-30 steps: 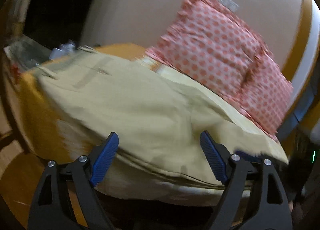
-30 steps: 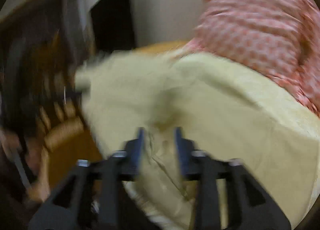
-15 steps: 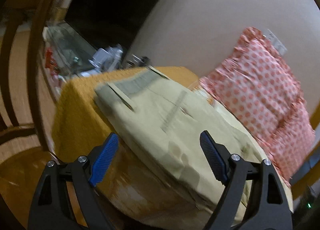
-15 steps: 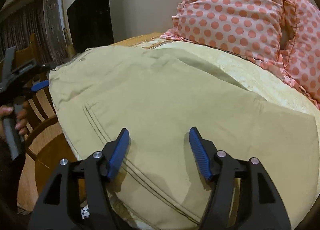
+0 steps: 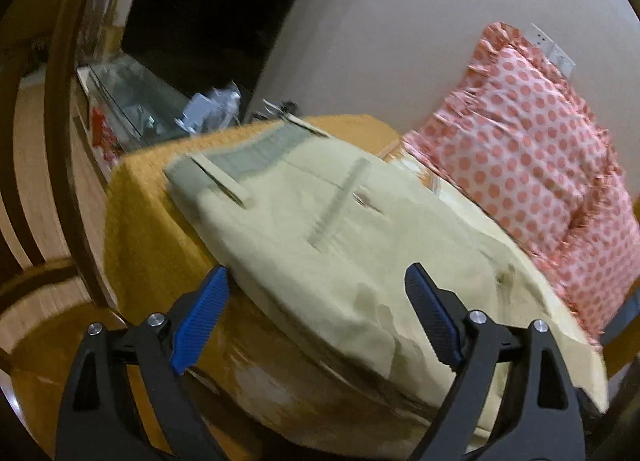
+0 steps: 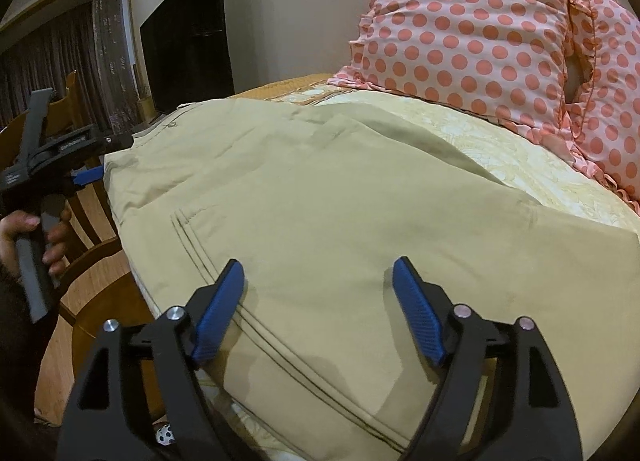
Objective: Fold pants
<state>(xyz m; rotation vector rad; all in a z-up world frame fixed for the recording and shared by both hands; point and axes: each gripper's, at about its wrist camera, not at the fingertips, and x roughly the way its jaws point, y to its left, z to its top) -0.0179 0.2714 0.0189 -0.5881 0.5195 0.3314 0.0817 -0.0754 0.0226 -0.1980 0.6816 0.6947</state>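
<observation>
Beige pants lie folded on the bed, waistband at the far left, also seen in the left wrist view. My right gripper is open and empty, just above the near part of the pants by a stitched seam. My left gripper is open and empty, off the bed's side edge near the waistband end; it also shows in the right wrist view, held in a hand left of the pants.
Two pink polka-dot pillows lean on the wall behind the pants. The bed has an orange cover. A wooden chair stands left of the bed. A dark screen and a cluttered glass shelf are beyond.
My right gripper opened and let go of the pants, which now lie flat. My left gripper swung left toward the waistband end and stayed open.
</observation>
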